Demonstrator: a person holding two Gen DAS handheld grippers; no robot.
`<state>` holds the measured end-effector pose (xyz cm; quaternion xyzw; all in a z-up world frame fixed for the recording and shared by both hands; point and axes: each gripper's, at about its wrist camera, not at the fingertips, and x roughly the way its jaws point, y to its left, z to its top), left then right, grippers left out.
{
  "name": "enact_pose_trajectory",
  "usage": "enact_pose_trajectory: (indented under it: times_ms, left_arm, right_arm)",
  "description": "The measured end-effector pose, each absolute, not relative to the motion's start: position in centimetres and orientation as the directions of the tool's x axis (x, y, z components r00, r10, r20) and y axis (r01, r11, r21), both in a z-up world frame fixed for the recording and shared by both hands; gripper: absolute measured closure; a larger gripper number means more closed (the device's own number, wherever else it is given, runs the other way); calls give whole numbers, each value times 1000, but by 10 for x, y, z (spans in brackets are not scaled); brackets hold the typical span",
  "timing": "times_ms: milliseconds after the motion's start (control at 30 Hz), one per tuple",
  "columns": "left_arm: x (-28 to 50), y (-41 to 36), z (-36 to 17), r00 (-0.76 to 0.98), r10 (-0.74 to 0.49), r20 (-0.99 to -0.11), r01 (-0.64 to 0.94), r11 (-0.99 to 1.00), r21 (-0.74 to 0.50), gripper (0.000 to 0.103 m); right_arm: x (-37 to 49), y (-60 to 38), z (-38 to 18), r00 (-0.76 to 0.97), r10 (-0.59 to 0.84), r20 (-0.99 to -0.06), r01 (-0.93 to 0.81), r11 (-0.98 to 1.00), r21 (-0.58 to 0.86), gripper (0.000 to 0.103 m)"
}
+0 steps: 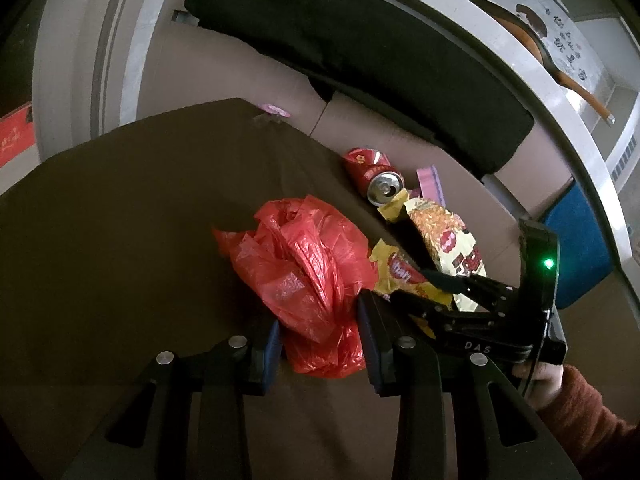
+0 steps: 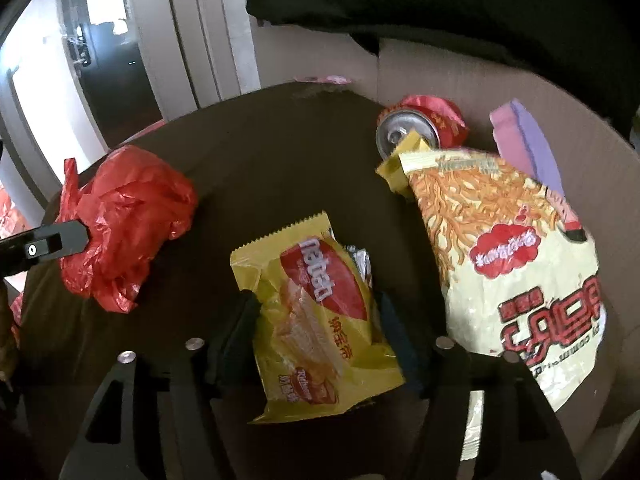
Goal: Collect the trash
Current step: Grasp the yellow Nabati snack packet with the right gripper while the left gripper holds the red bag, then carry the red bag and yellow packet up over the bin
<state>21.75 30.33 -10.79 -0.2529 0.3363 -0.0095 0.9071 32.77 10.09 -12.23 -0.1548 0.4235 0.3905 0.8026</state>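
Observation:
My left gripper (image 1: 322, 340) is shut on a crumpled red plastic bag (image 1: 304, 264), which rests on a dark brown surface (image 1: 140, 220). From the right wrist, one of its fingers (image 2: 60, 240) shows against the red bag (image 2: 124, 220). A yellow wafer wrapper (image 2: 316, 320) lies flat on the dark surface between the wide-apart fingers of my right gripper (image 2: 316, 306), which is open. The left wrist view shows the right gripper (image 1: 416, 288) over the same wrapper (image 1: 396, 272), with a hand in a rust sleeve (image 1: 580, 412) behind it.
A cardboard box (image 2: 440, 68) beside the dark surface holds a crushed red can (image 2: 416, 124), a large cream noodle-snack bag (image 2: 500, 260) and a purple-pink block (image 2: 524, 140). A black cloth (image 1: 360, 52) hangs over the box's far edge. A doorway (image 2: 112, 68) lies at far left.

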Motion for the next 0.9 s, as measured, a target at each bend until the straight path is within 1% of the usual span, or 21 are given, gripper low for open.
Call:
enact_pose_trajectory:
  times_ms: [33, 100, 133, 200, 233, 267, 433, 500, 600, 633, 900]
  left_arm:
    - [218, 303, -108, 773, -189, -606, -153, 871, -467, 68]
    - [218, 304, -108, 774, -189, -605, -154, 870, -469, 68]
    - [218, 303, -108, 774, -189, -604, -154, 869, -470, 68]
    - [218, 303, -109, 774, -190, -604, -154, 869, -471, 68]
    - [218, 303, -109, 774, -190, -604, -154, 869, -471, 68]
    - [218, 303, -109, 774, -189, -604, -154, 869, -469, 67]
    - [219, 300, -108, 773, -192, -605, -150, 871, -468, 68]
    - [219, 299, -109, 771, -197, -606, -148, 869, -472, 68]
    - [219, 296, -107, 767, -197, -611, -147, 873, -466, 68]
    - [219, 294, -104, 767, -195, -611, -145, 876, -461, 68]
    - [217, 265, -67, 802, -159, -575, -96, 917, -388, 68]
  right_arm:
    - [329, 102, -124, 325, 493, -807, -759, 645, 88, 24]
    - [324, 108, -125, 333, 473, -816, -779, 625, 45, 23]
    - [327, 111, -125, 329, 469, -820, -778, 626, 47, 22]
    - [333, 113, -126, 326, 477, -816, -764, 641, 69, 26]
    - [332, 111, -125, 342, 473, -812, -760, 648, 58, 32]
    - [330, 110, -125, 353, 472, -808, -758, 650, 48, 34]
    - [328, 97, -117, 326, 516, -792, -734, 666, 132, 34]
    - [328, 95, -113, 324, 538, -778, -727, 668, 159, 41]
    - [327, 91, -106, 352, 535, -768, -712, 686, 151, 57]
    - [326, 89, -103, 360, 533, -766, -706, 692, 151, 59]
    - [305, 51, -57, 465, 539, -702, -668, 734, 121, 60]
